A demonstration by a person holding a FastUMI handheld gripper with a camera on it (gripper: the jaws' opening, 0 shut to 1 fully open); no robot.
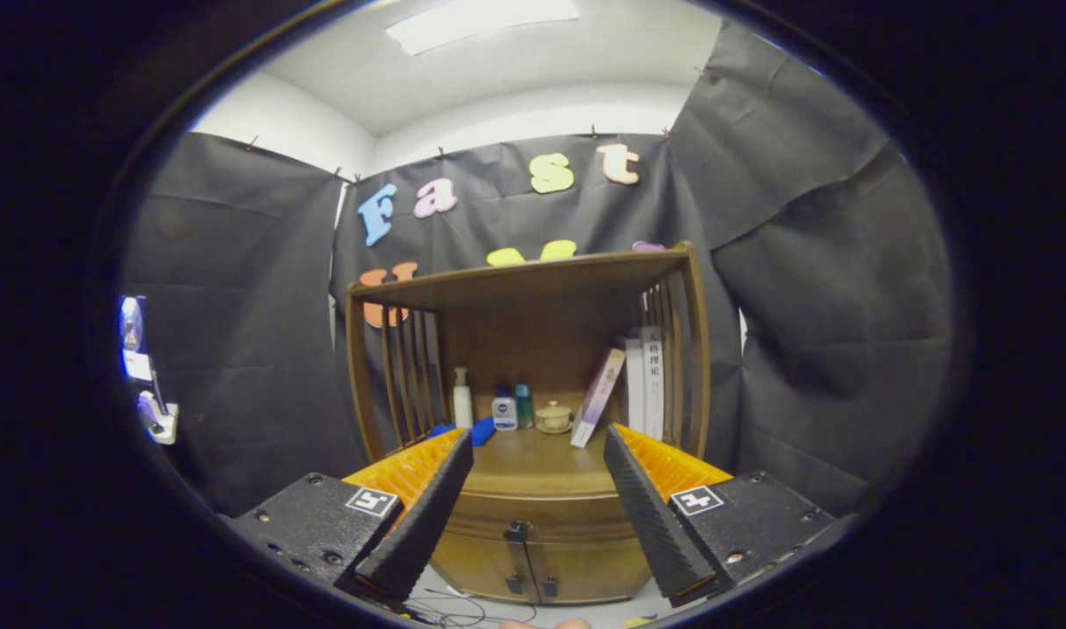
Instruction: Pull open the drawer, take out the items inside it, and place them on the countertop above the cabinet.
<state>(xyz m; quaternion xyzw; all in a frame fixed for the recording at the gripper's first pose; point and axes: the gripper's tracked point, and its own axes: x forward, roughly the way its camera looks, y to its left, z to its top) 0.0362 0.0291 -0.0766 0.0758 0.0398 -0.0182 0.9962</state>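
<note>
Drawer sits closed in the cabinet front, below the surface, between and beyond the fingers. The claw gapes wide, empty. I'd approach its handle squarely, then close and pull straight back.

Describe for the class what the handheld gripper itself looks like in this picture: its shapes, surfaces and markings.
The gripper has two long wedge-shaped fingers with finely ribbed inner faces, standing apart with nothing between them. Each finger is mounted on a boxy, rough-textured black block with visible screws. On top of each block sits a small square black-and-white marker tag. Ridged orange parts run behind the fingers.
</note>
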